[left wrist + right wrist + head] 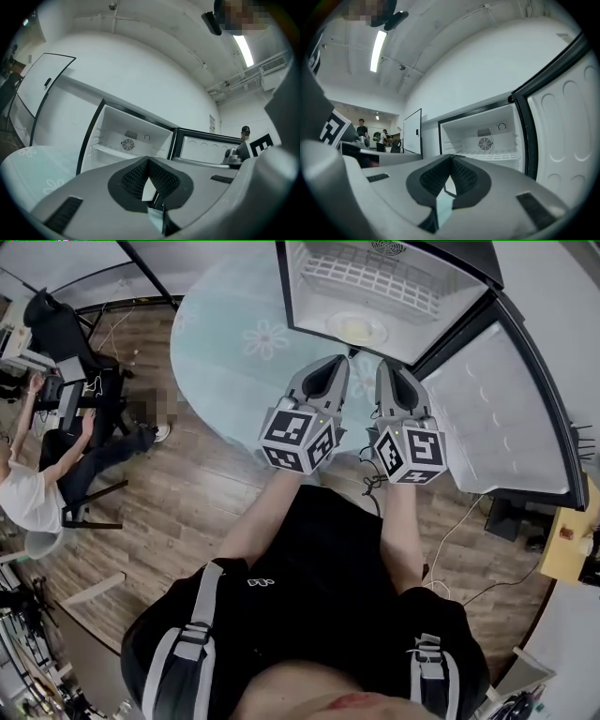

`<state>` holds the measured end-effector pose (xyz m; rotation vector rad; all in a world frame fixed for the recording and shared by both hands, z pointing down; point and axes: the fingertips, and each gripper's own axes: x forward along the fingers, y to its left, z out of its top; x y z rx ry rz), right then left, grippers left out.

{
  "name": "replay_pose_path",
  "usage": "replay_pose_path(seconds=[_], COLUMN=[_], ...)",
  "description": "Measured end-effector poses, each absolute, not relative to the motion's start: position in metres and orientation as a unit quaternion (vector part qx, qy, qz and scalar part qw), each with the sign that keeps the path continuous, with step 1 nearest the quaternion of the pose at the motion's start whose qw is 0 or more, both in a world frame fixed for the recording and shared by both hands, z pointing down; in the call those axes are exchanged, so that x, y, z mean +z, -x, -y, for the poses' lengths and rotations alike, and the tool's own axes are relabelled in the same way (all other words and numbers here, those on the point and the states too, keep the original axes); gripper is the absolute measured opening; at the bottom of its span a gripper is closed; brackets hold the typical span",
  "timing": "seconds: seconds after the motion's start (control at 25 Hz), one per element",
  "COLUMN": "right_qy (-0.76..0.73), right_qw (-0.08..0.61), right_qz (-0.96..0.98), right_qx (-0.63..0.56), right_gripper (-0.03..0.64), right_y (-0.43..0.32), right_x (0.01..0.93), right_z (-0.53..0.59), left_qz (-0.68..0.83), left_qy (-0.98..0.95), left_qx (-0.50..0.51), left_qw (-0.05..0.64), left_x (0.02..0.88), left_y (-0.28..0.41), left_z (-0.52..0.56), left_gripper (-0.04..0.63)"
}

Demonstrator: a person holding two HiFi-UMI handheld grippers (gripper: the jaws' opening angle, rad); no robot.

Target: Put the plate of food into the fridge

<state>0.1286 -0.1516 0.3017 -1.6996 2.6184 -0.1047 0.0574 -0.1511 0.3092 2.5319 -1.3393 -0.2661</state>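
While left gripper (336, 362) and right gripper (385, 365) show ribbed jaws pressed together, white fridge (307, 292) open, round plate (356, 330) perhaps inside.

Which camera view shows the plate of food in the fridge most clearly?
The head view. It looks down into the open fridge, and the plate of food lies there in plain sight on the bottom of the compartment. The left gripper view and the right gripper view show only the fridge's upper part; the plate does not appear in them.
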Motion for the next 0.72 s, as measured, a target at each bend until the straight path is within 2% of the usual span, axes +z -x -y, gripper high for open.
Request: replay_pose_path(seconds=[0.72], right_qy=[0.555], right_qw=[0.020], right_qz=[-0.831], right_qx=[-0.036], right_gripper=[0.003], right_y=[-0.165], right_x=[0.302], right_z=[0.149], left_qz=[0.454], left_qy=[-0.876], left_qx=[-0.066], left_qw=[0.151], left_x=[0.325], left_y=[-0.088], left_z=[0.155], left_gripper=[0.002])
